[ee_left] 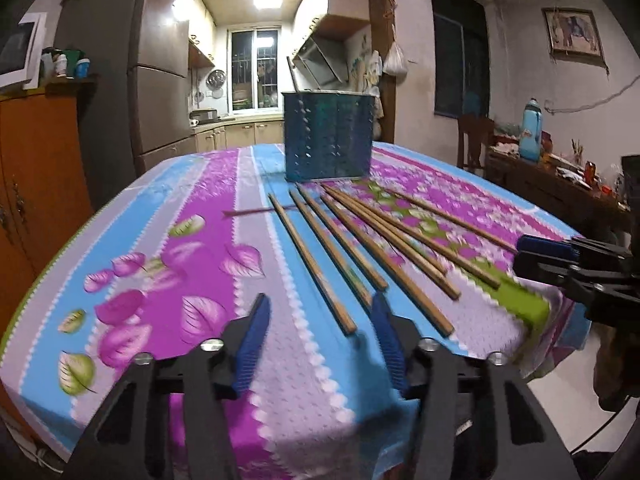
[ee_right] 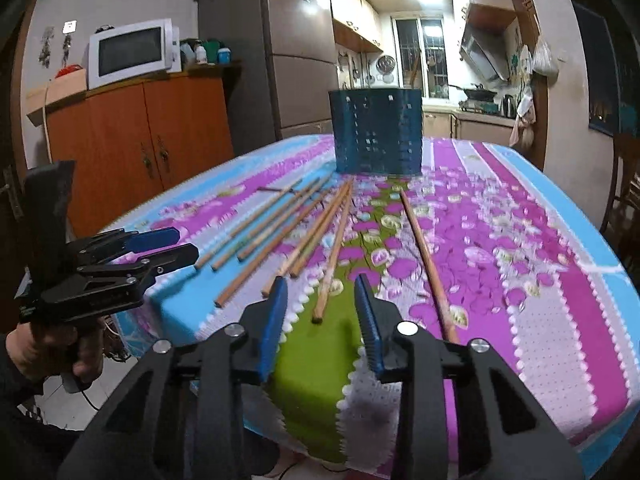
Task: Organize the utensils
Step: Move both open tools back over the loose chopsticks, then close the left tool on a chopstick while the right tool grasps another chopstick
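Several wooden chopsticks [ee_left: 360, 240] lie fanned on the floral tablecloth, tips toward a blue perforated utensil holder [ee_left: 329, 136] at the far side; one stick stands in it. In the right wrist view the chopsticks [ee_right: 304, 236] and the holder [ee_right: 376, 132] show too. My left gripper [ee_left: 320, 312] is open and empty just above the near ends of the leftmost chopsticks. My right gripper [ee_right: 322, 296] is open and empty over the table's near edge, close to one chopstick's end [ee_right: 320, 312]. Each gripper shows in the other's view: the right gripper [ee_left: 544, 256], the left gripper [ee_right: 176, 244].
The tablecloth-covered table [ee_left: 168, 248] fills the foreground. An orange cabinet [ee_right: 140, 140] with a microwave [ee_right: 132, 52] stands left, a fridge [ee_right: 300, 48] behind. A cluttered side table with a blue bottle [ee_left: 530, 130] is at right. A thin dark stick [ee_left: 248, 212] lies left of the chopsticks.
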`<state>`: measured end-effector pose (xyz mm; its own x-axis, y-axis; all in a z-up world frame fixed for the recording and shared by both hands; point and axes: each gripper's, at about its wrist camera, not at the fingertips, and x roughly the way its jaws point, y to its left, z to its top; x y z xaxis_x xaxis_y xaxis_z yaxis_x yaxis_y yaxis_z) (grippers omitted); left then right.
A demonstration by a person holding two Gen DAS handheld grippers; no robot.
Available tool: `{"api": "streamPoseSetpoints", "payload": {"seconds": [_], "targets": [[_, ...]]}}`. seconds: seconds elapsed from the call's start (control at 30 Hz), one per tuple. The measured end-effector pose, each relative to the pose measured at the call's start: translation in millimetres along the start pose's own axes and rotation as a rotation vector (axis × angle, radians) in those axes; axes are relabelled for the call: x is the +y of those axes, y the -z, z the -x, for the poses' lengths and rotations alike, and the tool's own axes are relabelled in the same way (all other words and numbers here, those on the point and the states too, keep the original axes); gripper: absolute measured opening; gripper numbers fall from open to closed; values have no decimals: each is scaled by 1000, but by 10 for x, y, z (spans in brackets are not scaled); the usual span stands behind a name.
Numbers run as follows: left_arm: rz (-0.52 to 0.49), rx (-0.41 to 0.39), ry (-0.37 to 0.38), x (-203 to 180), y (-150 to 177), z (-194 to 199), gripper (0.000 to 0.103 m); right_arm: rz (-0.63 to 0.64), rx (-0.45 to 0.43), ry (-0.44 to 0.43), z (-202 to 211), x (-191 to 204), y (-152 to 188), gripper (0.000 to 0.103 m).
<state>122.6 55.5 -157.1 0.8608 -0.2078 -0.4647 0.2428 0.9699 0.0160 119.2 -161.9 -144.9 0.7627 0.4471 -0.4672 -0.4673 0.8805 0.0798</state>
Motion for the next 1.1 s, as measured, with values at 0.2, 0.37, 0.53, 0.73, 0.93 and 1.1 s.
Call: {"api": "streamPoseSetpoints", "payload": {"seconds": [0.2,0.37,0.53,0.73,0.93,1.1], "targets": [[-18,-4,-16,-106,66,-83,30,0,16,22,-102,-22,98,23],[-16,-19,-29,-100,85,-97,18,-3,15,28,-133,-15,130,20],[-2,-31,-44,-64,107,-86,10,14,10,29,-146,30,126,15],[-17,-55,-61,-105,139,-71,10,31,-3,39,-185,76,131,14],[-10,-75,-67,-119,165,-81,11,47,-14,57,-195,102,131,14],[-14,-90,-76,-131,181,-82,11,61,-22,70,-200,130,140,14]]}}
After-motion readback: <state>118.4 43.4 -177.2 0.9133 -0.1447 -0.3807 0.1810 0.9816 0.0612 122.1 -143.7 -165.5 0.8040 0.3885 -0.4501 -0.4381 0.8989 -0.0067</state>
